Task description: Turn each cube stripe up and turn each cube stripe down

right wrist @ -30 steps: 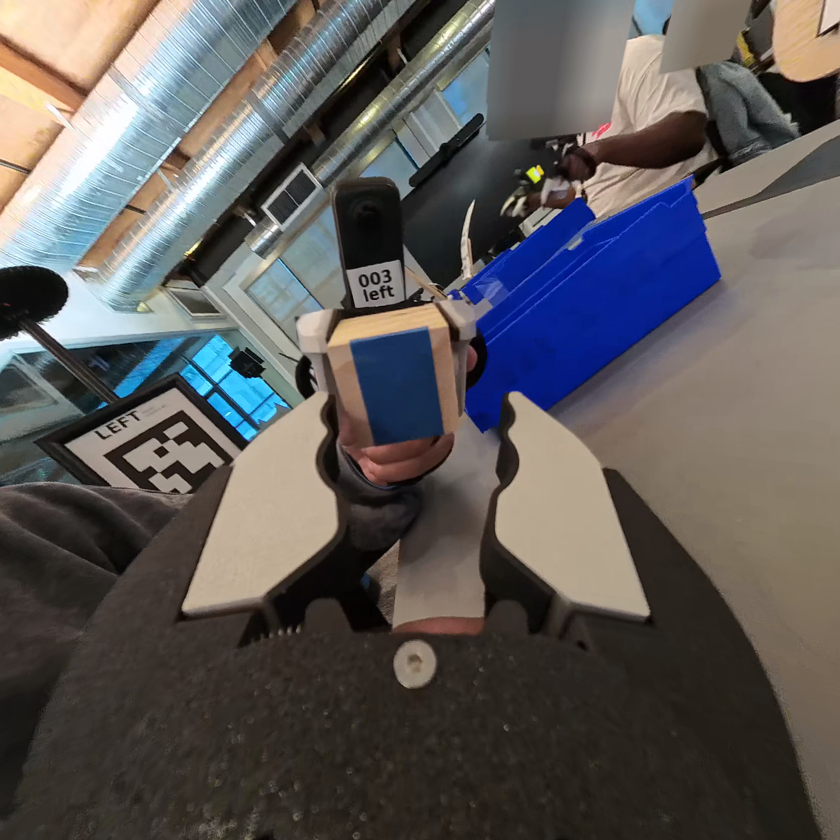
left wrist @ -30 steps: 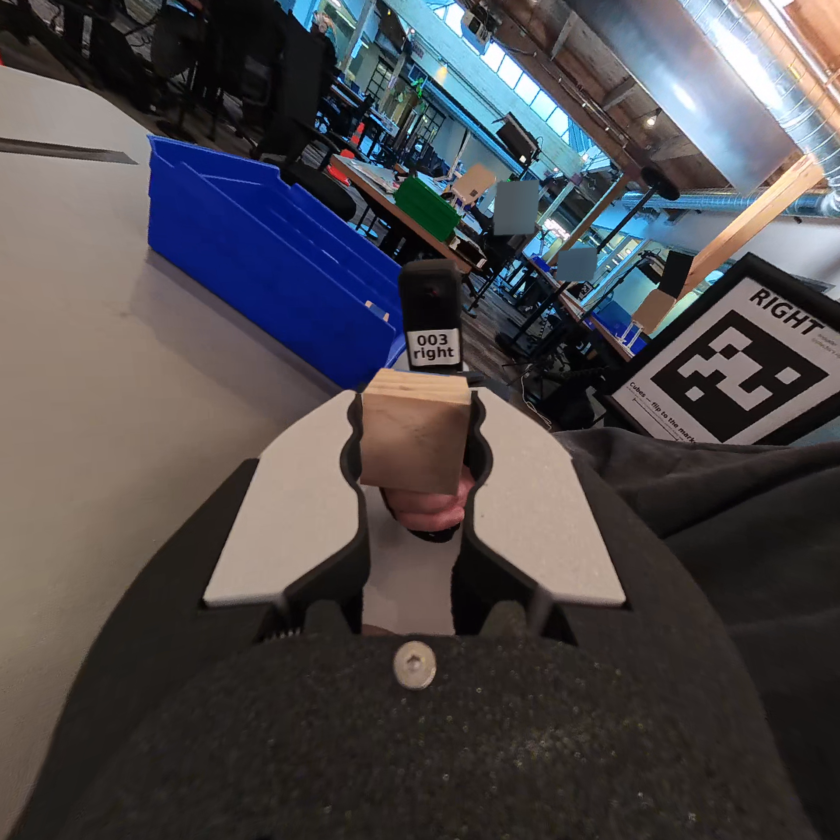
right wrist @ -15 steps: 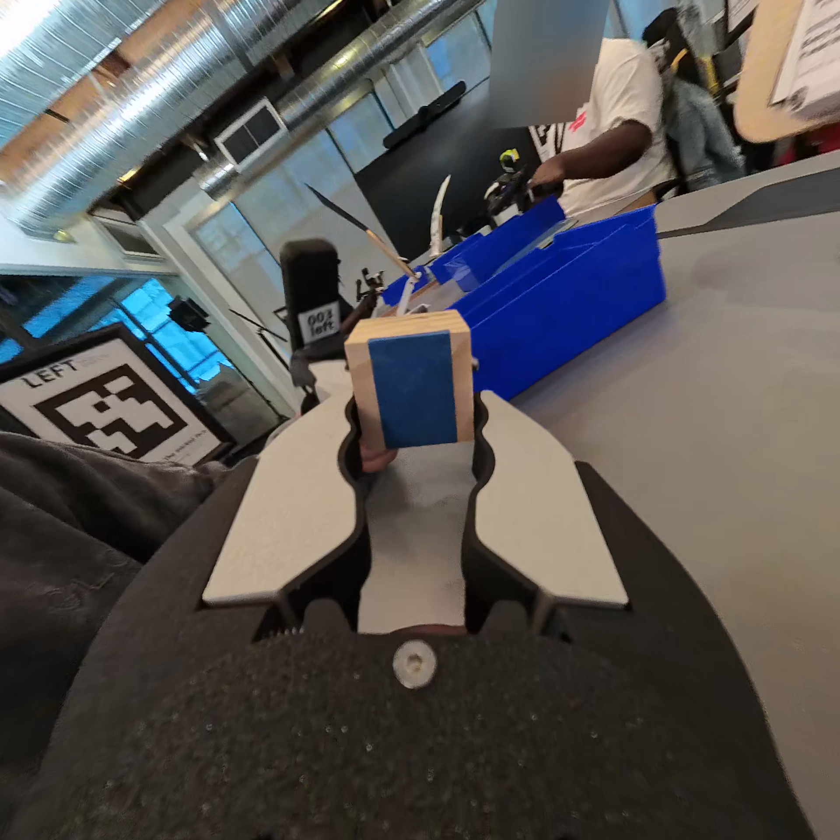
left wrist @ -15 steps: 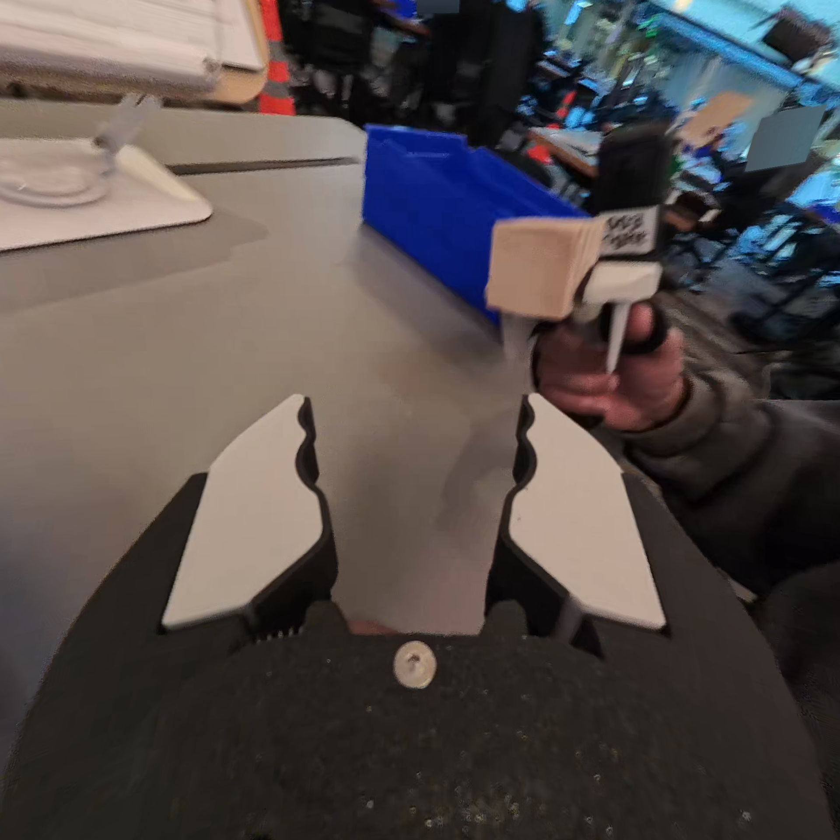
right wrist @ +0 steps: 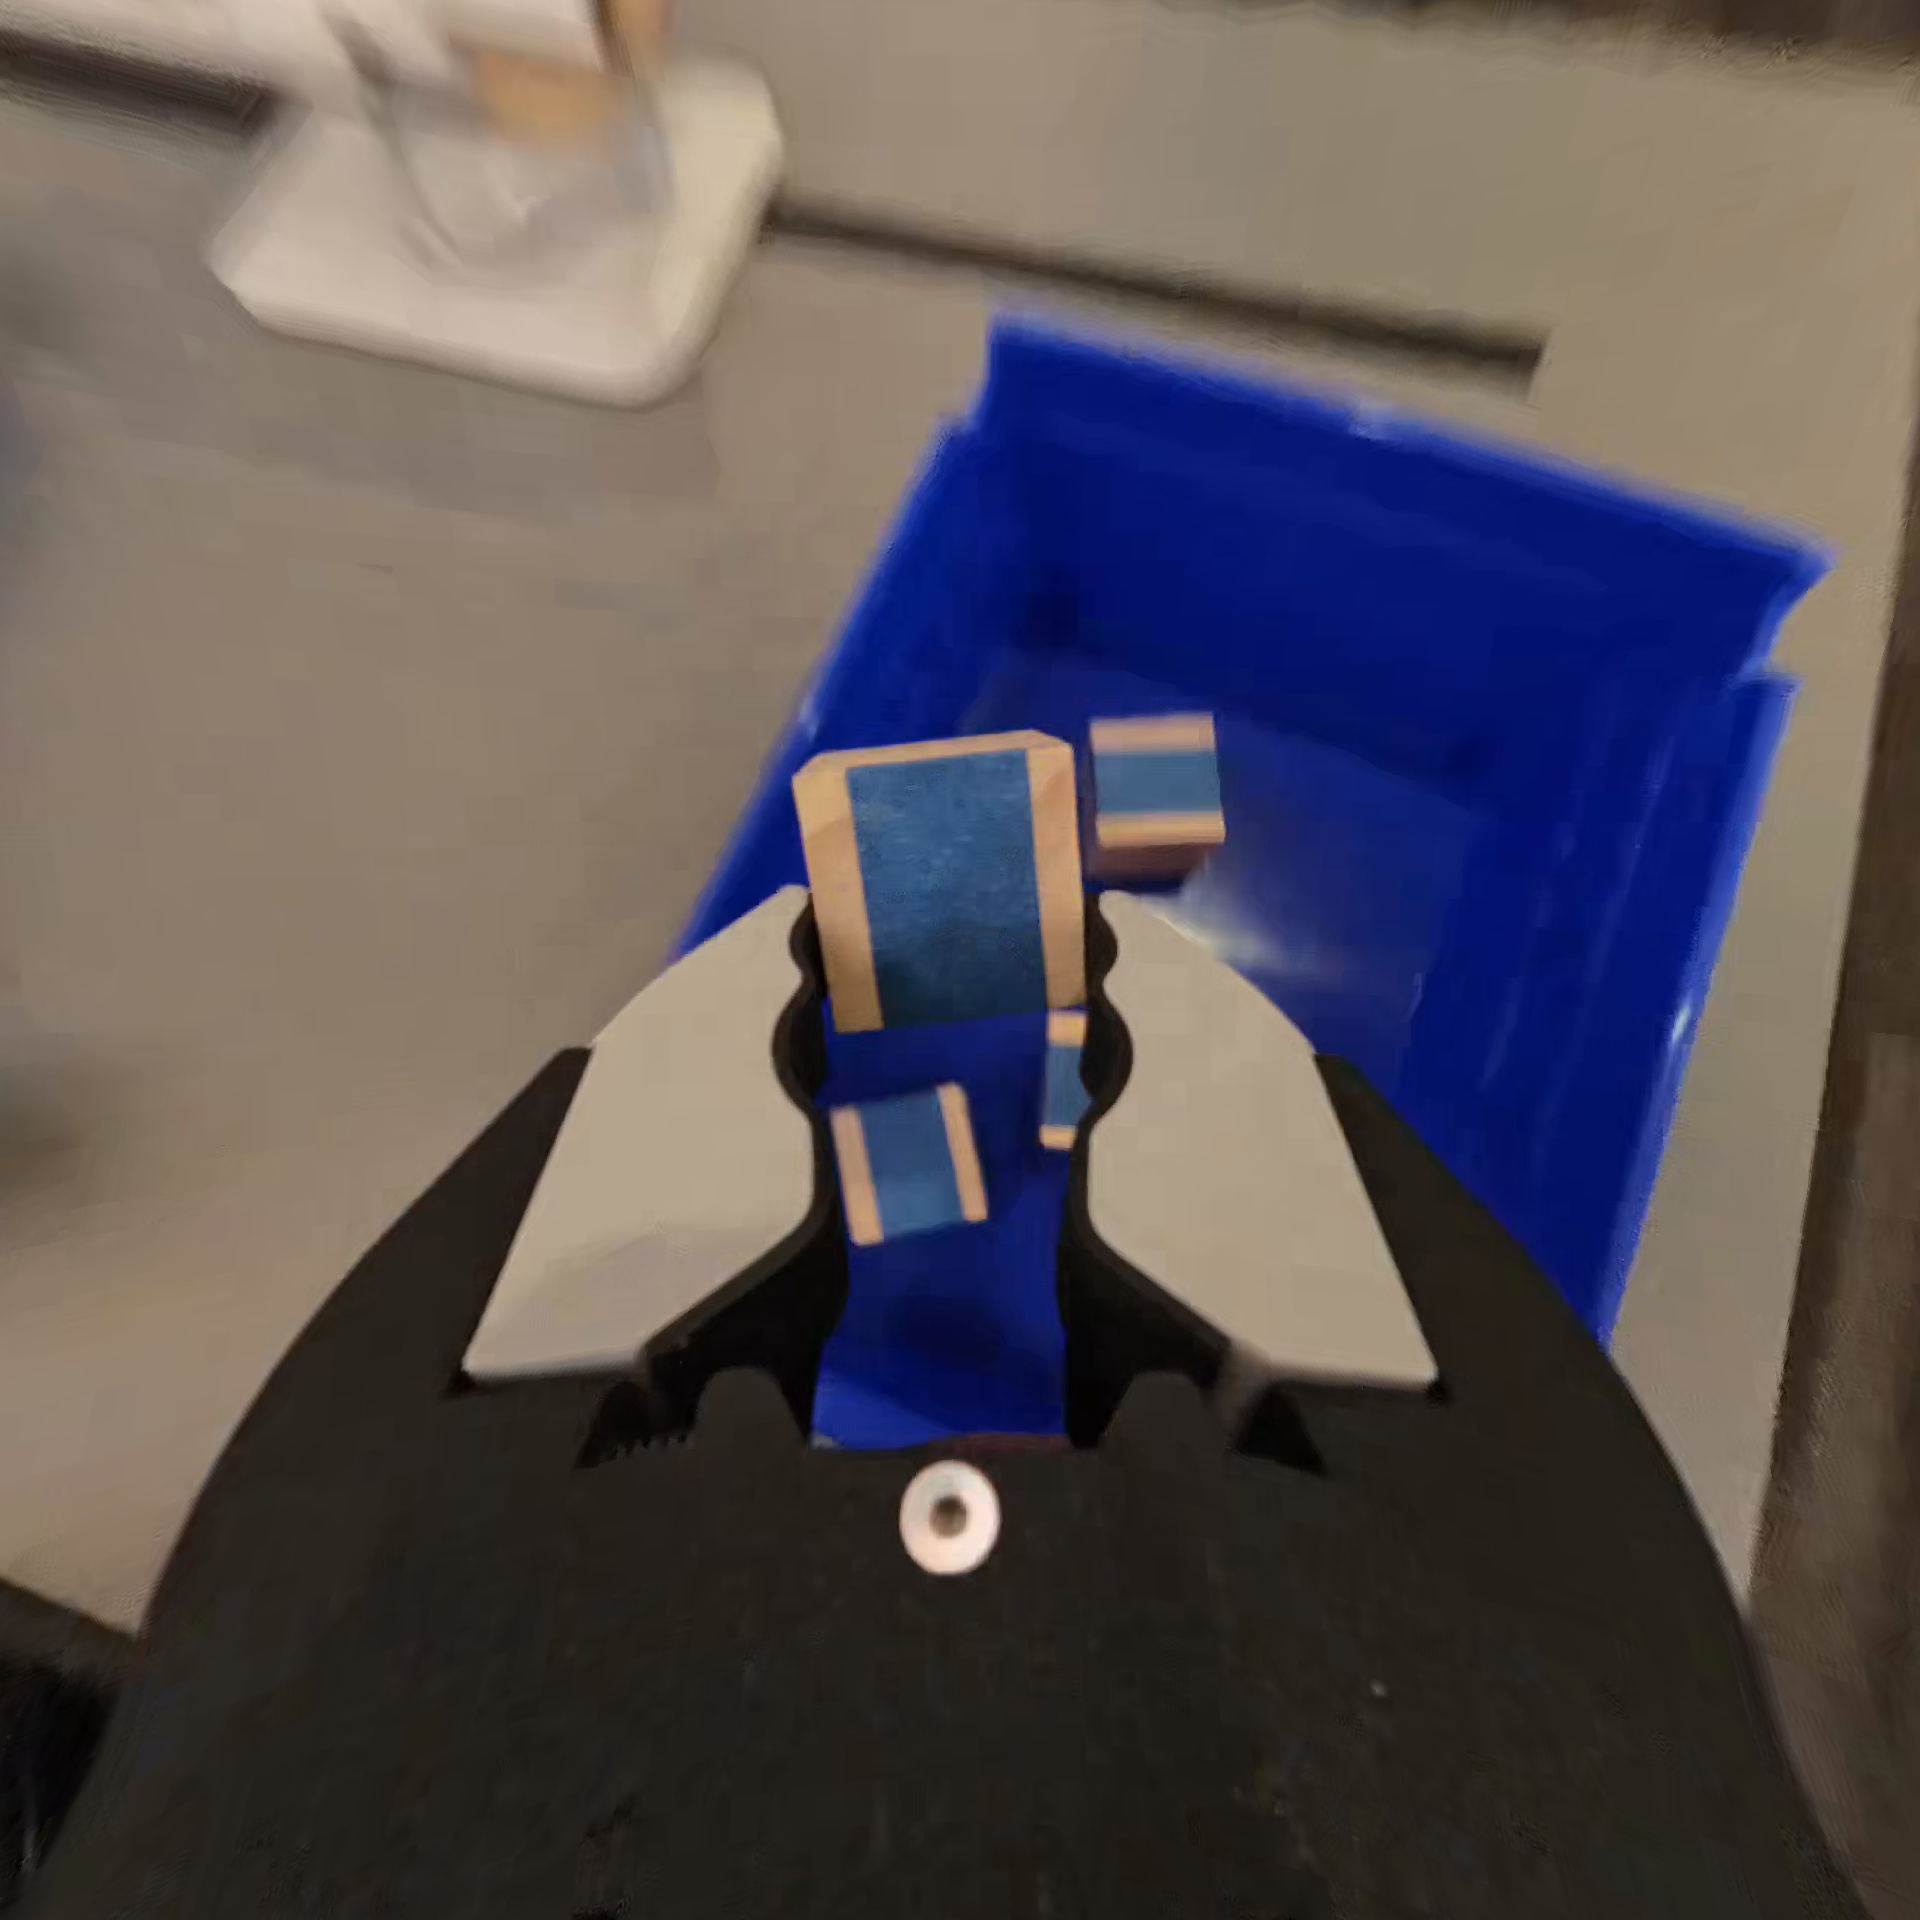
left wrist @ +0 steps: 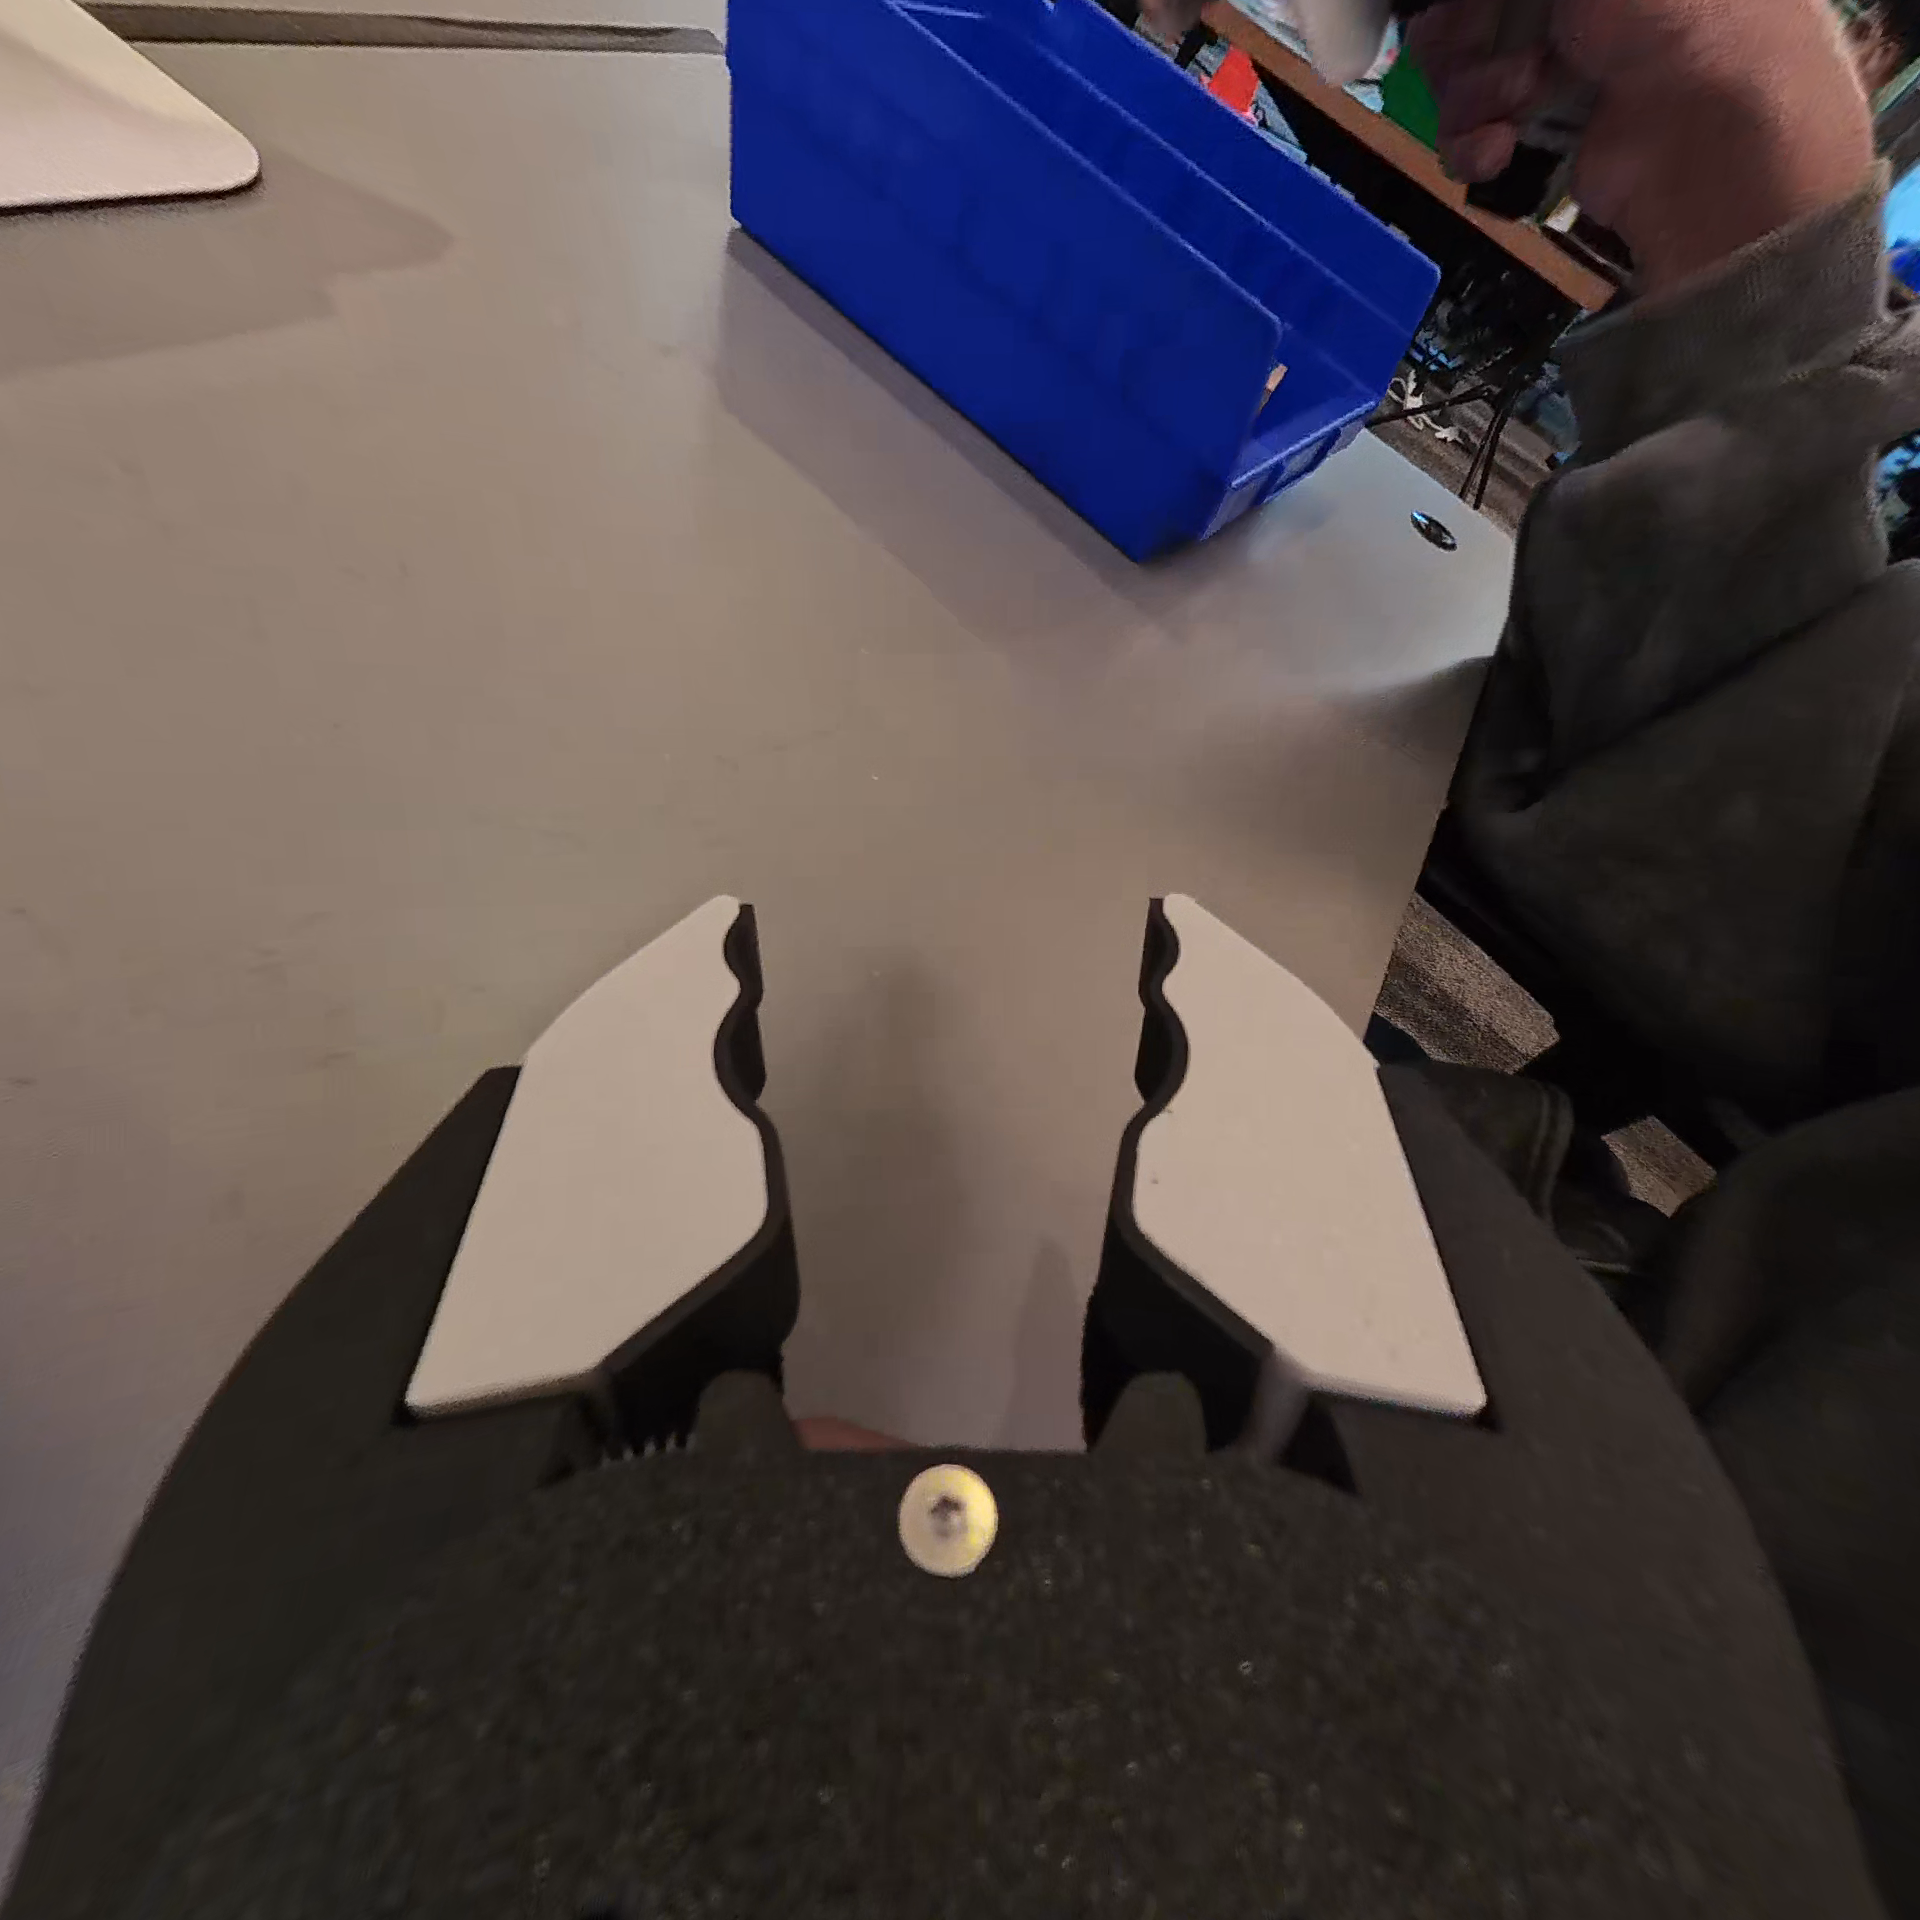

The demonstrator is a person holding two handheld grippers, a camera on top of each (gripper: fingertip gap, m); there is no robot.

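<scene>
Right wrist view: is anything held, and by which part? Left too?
The right gripper is shut on a wooden cube, clamped by its two opposite plain side faces, blue stripe facing the camera, above the blue bin. The left gripper is open and empty.

No writing, label, number or sign can be read in either view.

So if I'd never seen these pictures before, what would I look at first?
Probably the wooden cube with the blue stripe, pinched in the right gripper right above the blue bin. Down inside the bin lie three more striped cubes, stripes facing up. In the other picture, the left gripper hangs open and empty over the grey table.
</scene>
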